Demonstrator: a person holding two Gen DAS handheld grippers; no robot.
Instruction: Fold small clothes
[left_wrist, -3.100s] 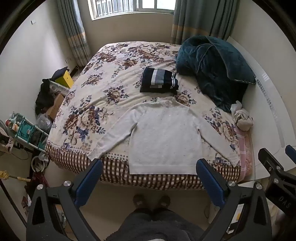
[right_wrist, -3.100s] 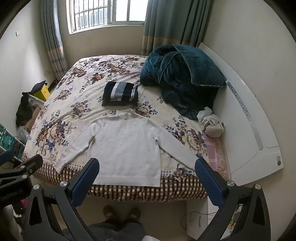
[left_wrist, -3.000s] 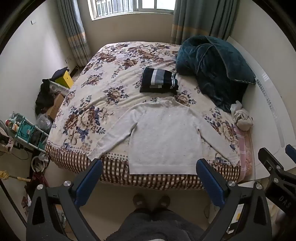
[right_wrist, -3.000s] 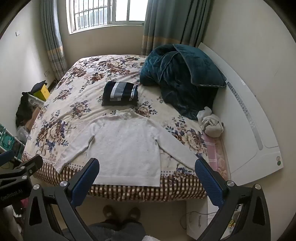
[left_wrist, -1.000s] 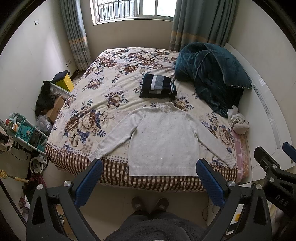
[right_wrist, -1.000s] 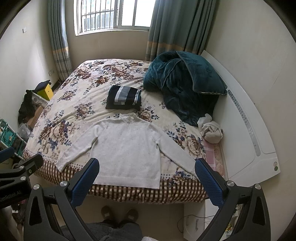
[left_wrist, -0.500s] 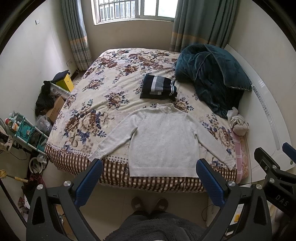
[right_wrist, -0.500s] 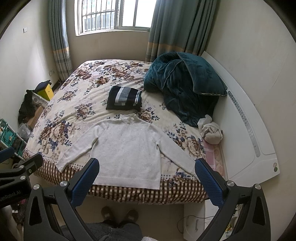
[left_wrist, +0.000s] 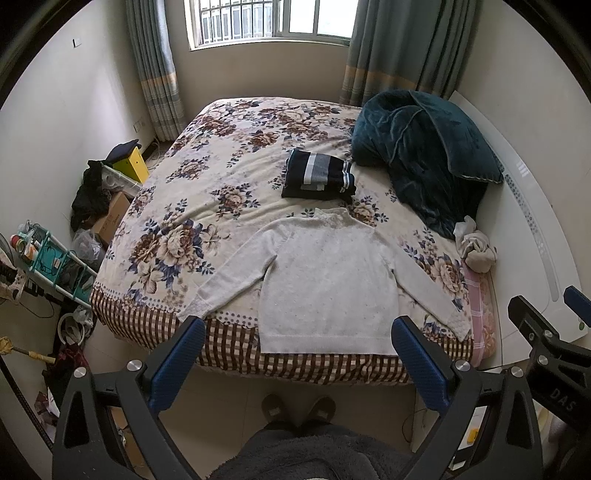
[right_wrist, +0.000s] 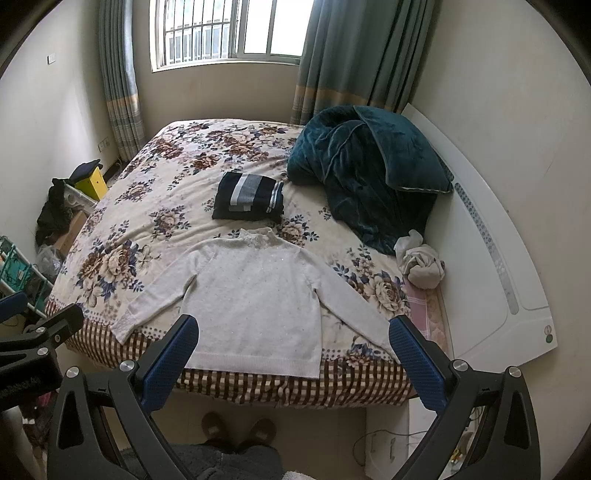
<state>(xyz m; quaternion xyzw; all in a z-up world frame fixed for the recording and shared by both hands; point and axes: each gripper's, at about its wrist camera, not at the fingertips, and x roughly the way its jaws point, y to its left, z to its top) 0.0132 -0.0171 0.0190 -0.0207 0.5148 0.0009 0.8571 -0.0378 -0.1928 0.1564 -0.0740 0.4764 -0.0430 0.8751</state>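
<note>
Both claws are held wide apart at the jaws and grip nothing: the left claw (left_wrist: 297, 356) and the right claw (right_wrist: 293, 352) hang above the floor short of the bed's near edge. Ahead of them the bed (left_wrist: 229, 177) carries everything. Directly in front of both claws the white sweater (left_wrist: 328, 284) is spread flat, hem at the bed edge, collar far, sleeves angled out to either side. Beyond its collar a folded dark striped garment (left_wrist: 317, 179) lies just apart; the teal blanket (left_wrist: 424, 155) is heaped further ahead and right. The fold is judged not yet begun. For a clean fold, each sleeve cuff would best be pinched near its tip and laid across the chest, without dragging the body off the edge
</note>
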